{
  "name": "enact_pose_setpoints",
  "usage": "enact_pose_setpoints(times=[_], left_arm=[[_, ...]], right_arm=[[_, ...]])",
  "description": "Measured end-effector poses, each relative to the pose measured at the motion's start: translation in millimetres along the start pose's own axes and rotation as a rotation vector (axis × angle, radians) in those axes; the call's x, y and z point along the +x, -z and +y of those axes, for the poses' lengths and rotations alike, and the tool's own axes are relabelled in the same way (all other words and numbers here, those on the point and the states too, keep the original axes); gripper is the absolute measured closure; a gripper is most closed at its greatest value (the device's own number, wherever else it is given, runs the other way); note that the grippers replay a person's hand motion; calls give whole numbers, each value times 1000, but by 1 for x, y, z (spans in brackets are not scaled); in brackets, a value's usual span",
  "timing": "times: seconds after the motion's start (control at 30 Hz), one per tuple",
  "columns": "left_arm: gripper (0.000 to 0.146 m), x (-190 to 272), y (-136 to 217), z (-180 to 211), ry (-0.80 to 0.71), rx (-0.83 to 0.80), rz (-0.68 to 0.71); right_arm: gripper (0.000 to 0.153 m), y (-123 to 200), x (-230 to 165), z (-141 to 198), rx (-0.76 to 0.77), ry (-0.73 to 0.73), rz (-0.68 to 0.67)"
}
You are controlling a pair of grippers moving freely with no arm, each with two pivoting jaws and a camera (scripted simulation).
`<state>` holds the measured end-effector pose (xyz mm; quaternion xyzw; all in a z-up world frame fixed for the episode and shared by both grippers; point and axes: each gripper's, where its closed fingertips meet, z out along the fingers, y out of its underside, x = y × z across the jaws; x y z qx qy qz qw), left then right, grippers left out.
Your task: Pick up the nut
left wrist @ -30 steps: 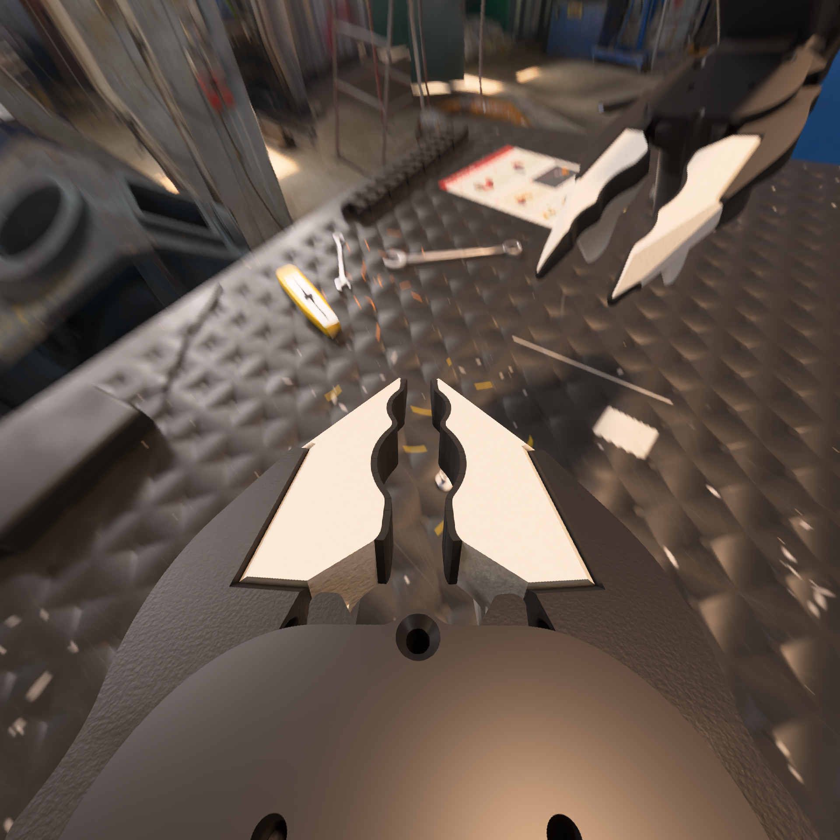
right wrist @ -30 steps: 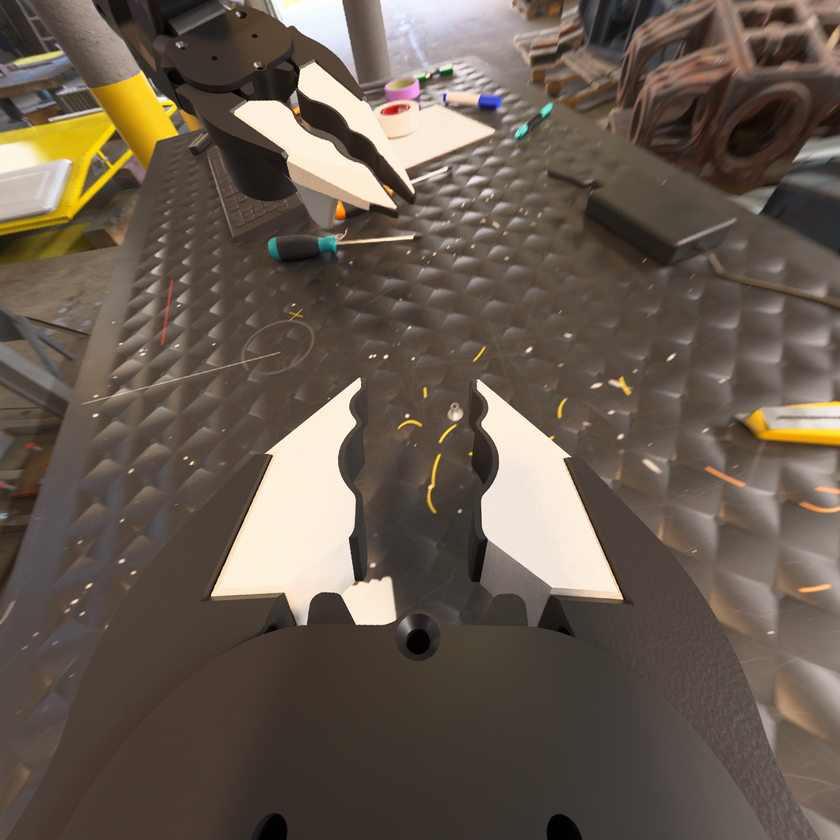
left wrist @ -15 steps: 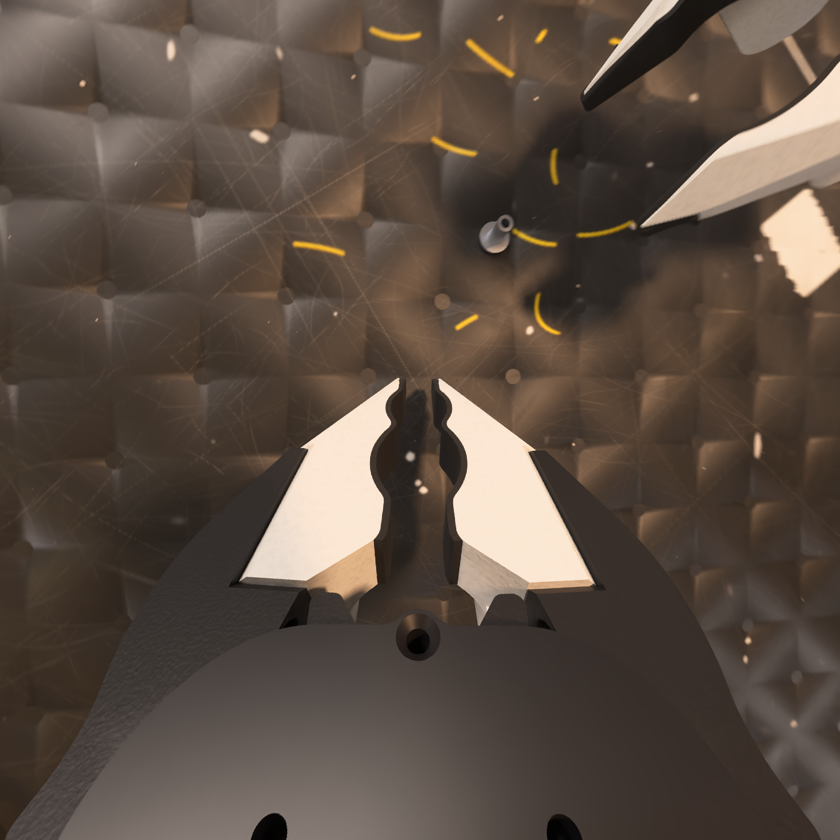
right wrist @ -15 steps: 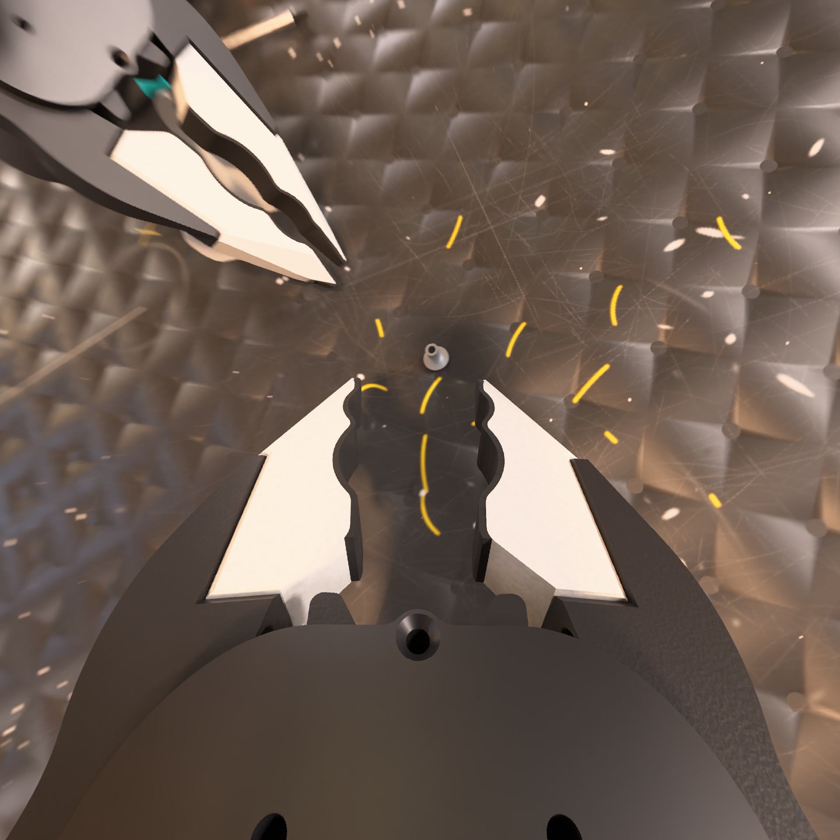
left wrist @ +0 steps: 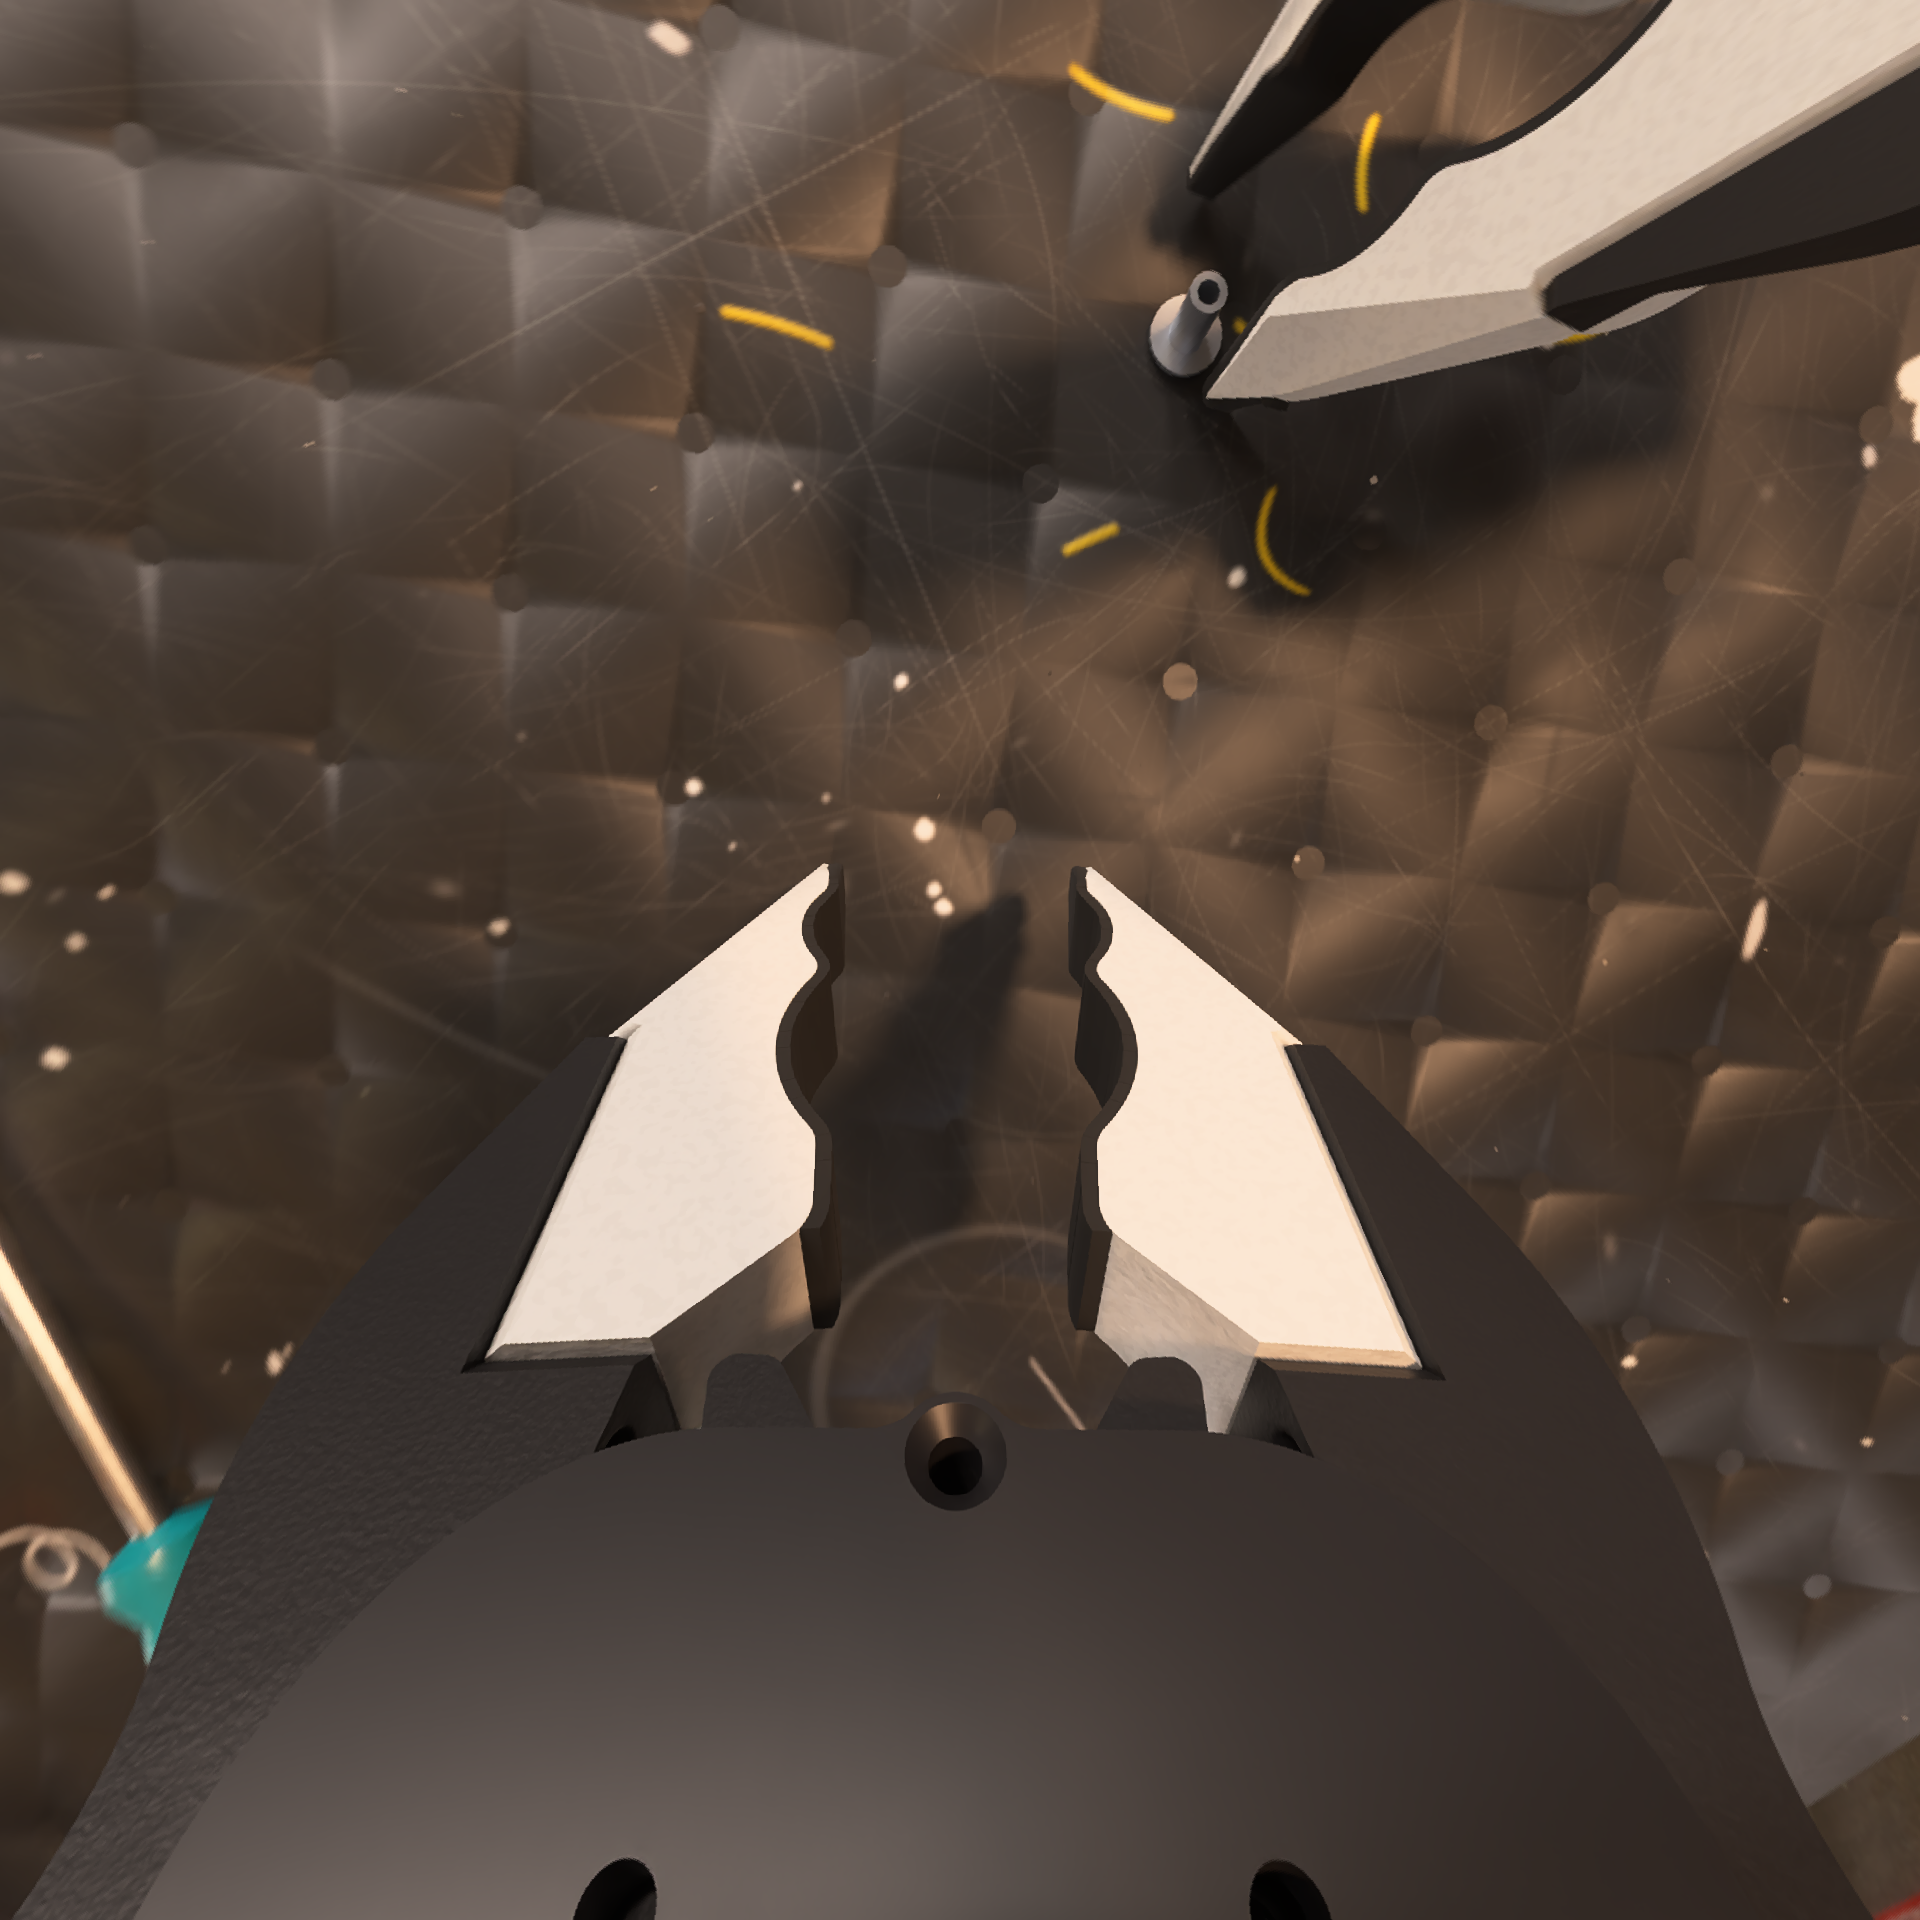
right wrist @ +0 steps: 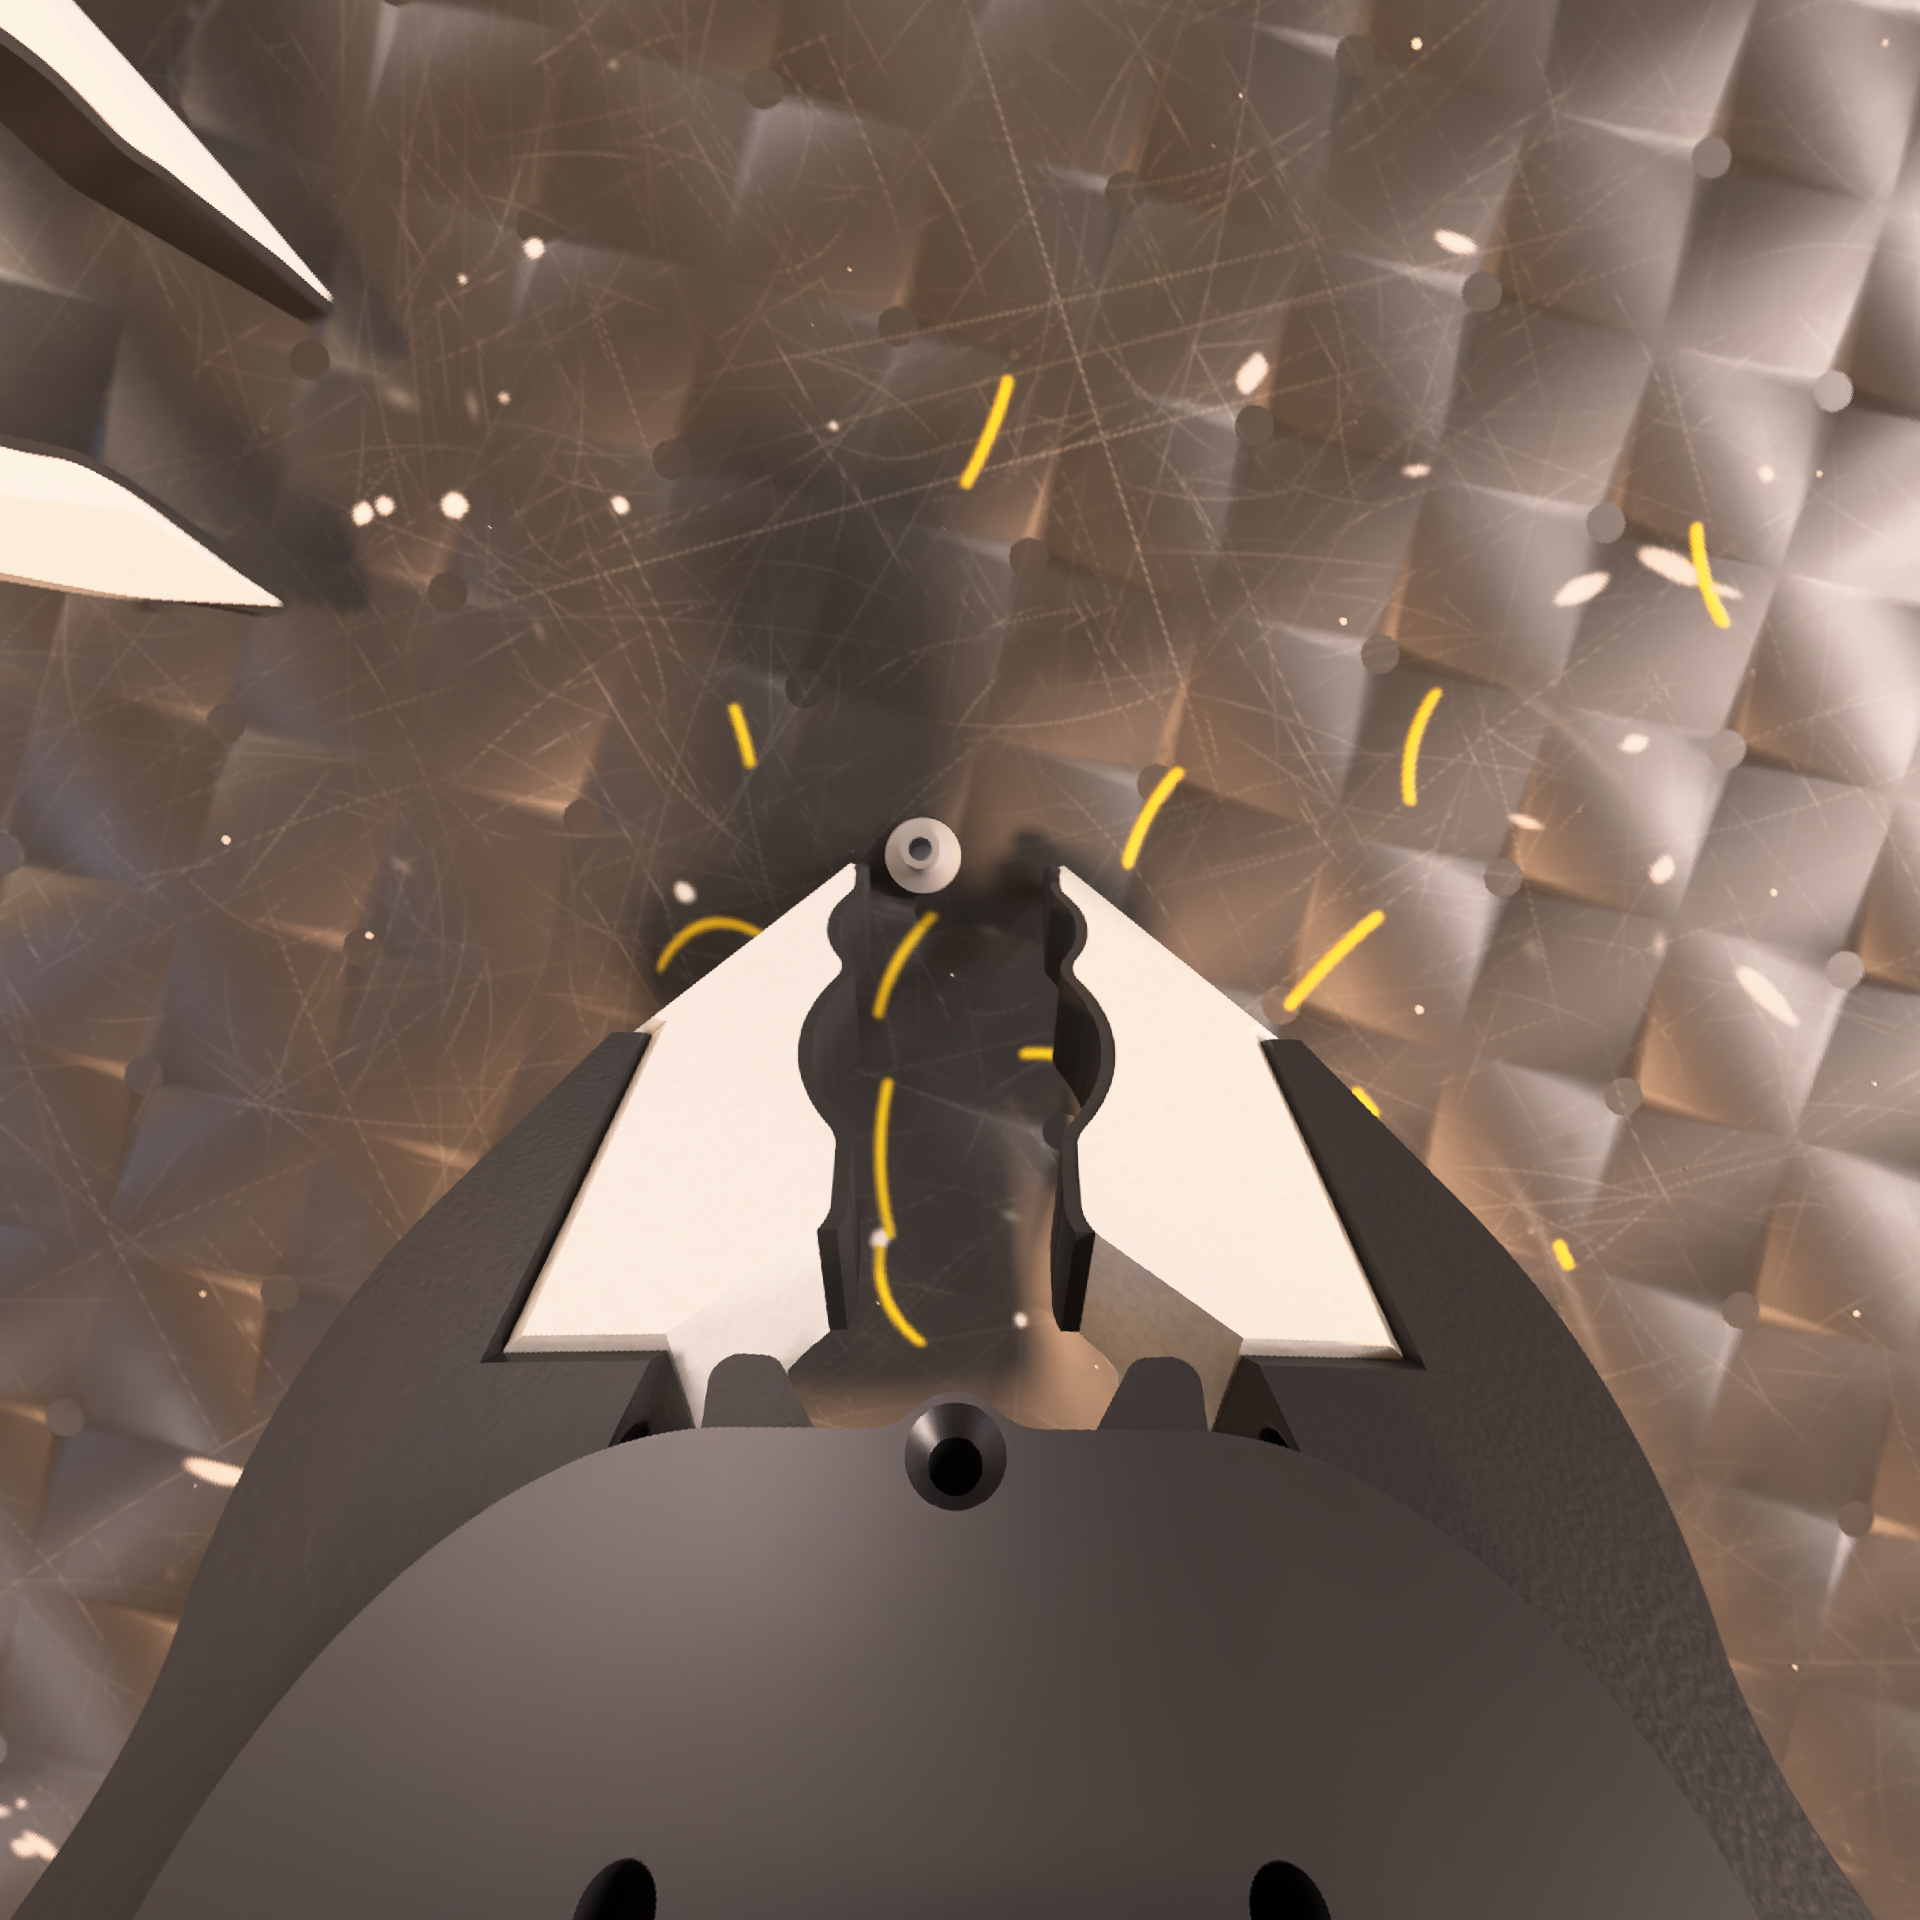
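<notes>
The nut (right wrist: 920,857) is a small grey flanged sleeve standing upright on the embossed metal table (right wrist: 1455,416). My right gripper (right wrist: 956,871) is open and low over the table. The nut sits at its tips, close against the left fingertip (right wrist: 810,935). In the left wrist view the nut (left wrist: 1190,327) is at the upper right, with the right gripper's fingers (left wrist: 1455,260) on either side of it. My left gripper (left wrist: 956,878) is open and empty, well short of the nut. It also shows at the upper left of the right wrist view (right wrist: 301,457).
Yellow curled shavings (right wrist: 1330,961) and bright specks lie around the nut. A teal screwdriver handle (left wrist: 156,1569) with its metal shaft (left wrist: 62,1382) is at the lower left of the left wrist view. A scribed circle (left wrist: 862,1299) marks the table under the left gripper.
The right gripper has moved forward and down until its tips reach the nut, and its gap has narrowed a little. The left gripper has opened from almost shut and drawn back from the nut.
</notes>
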<state>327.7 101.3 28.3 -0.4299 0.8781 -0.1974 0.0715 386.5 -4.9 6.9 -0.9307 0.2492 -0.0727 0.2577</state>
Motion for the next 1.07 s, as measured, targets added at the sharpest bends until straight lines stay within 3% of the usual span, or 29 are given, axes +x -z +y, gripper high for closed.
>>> enact_pose_setpoints(times=[0.17, 0.3, 0.37, 0.47, 0.57, 0.73, 0.9, 0.97, 1.07], left_arm=[[100, -6, 23, -1, 47, 71, -27], [94, -16, 36, -14, 58, 177, -77], [90, -22, 49, -26, 53, 272, -127], [83, -35, 80, -53, 73, 499, -232], [78, -42, 104, -70, 97, 700, -277], [78, -38, 103, -80, 71, 786, -264], [79, -21, 82, -89, 24, 767, -184], [79, -13, 74, -93, 3, 763, -156], [79, 0, 66, -99, -16, 770, -107]], right_arm=[[139, -3, -6, -4, 23, 39, 12], [139, 0, -5, -8, 65, 154, 69], [139, 15, -7, -19, 177, 210, 113], [139, 66, -5, -39, 411, 293, 224], [139, 140, 6, -46, 590, 362, 389], [139, 288, 36, -23, 802, 367, 670], [139, 398, 89, 43, 725, 378, 997], [139, 419, 115, 78, 631, 373, 1086], [139, 427, 154, 128, 465, 344, 1162]])
